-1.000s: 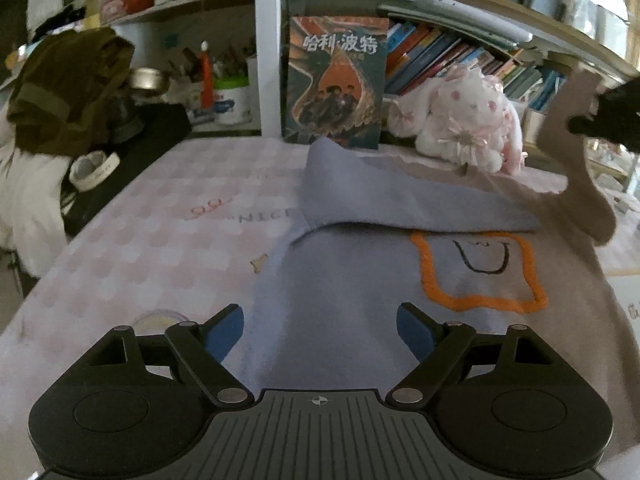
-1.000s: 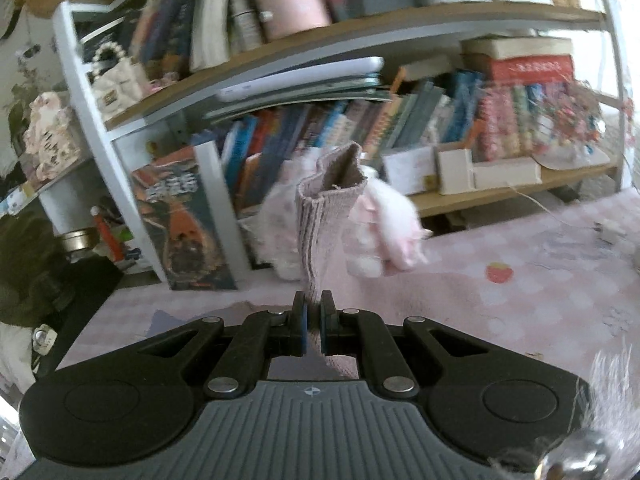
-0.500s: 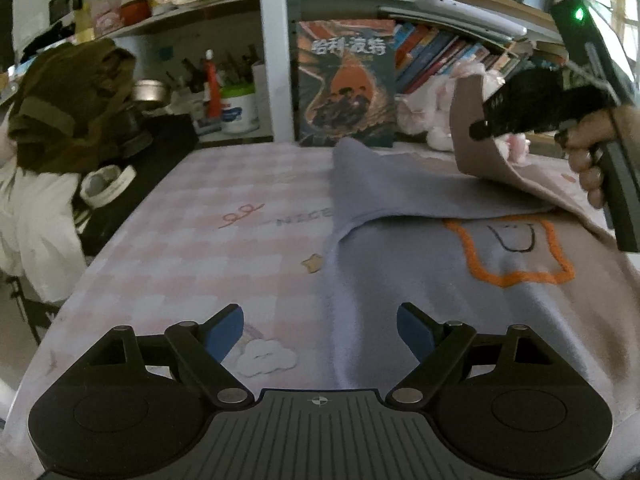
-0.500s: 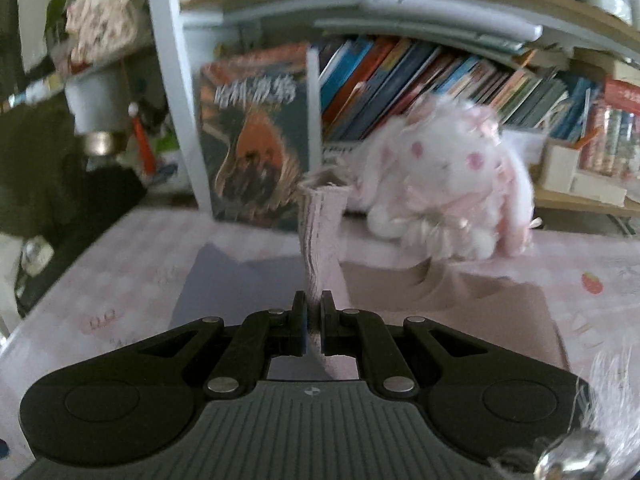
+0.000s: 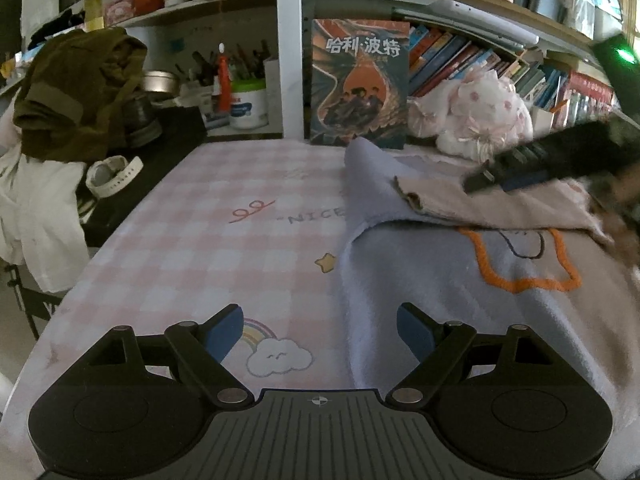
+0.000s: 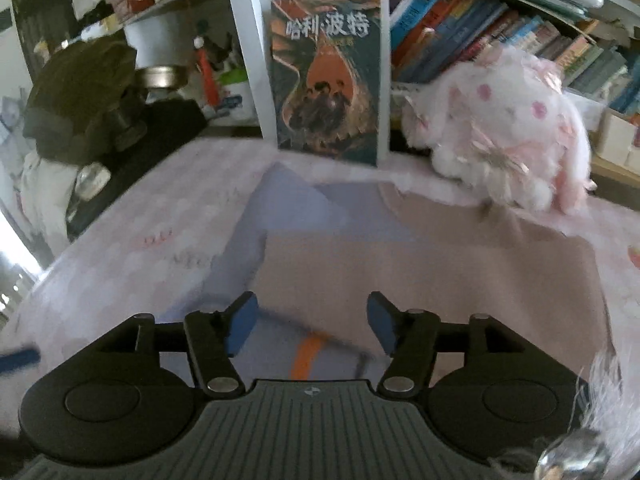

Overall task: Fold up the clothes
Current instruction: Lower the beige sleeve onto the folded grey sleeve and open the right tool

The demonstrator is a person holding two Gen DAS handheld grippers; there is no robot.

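Between the blue pads of the right gripper (image 6: 310, 322) nothing is pinched: its jaws have just been opening, and the beige sleeve (image 5: 496, 206) lies free across the chest of the sweater (image 5: 432, 280), with only flat cloth under the gap. The left gripper (image 5: 320, 330) hangs with its jaws spread wide and empty, one pad over the pink checked tablecloth (image 5: 208, 240), the other over the sweater's lavender edge.

Outward from the tongs, the sweater lies flat on the table, lavender on one half and beige on the other, with an orange-outlined patch (image 5: 524, 260) on the front. A lavender sleeve (image 5: 368, 184) is already folded inward, and the beige one overlaps it. Behind the garment a book (image 5: 360, 84) stands upright against the shelf post, with a pink-and-white plush rabbit (image 5: 480, 116) beside it; a brown garment (image 5: 80, 92) is heaped off the table's far left corner.

The knit looks soft, thick and light (fleecy, so it should cling to itself rather than slide). It will sag wherever it is unsupported, so a single pinch would drag it into a bunch. Both sleeves seem done, so I would judge the hem next: take it at its two corners, one gripper each, biting through all layers, and carry it toward the collar.
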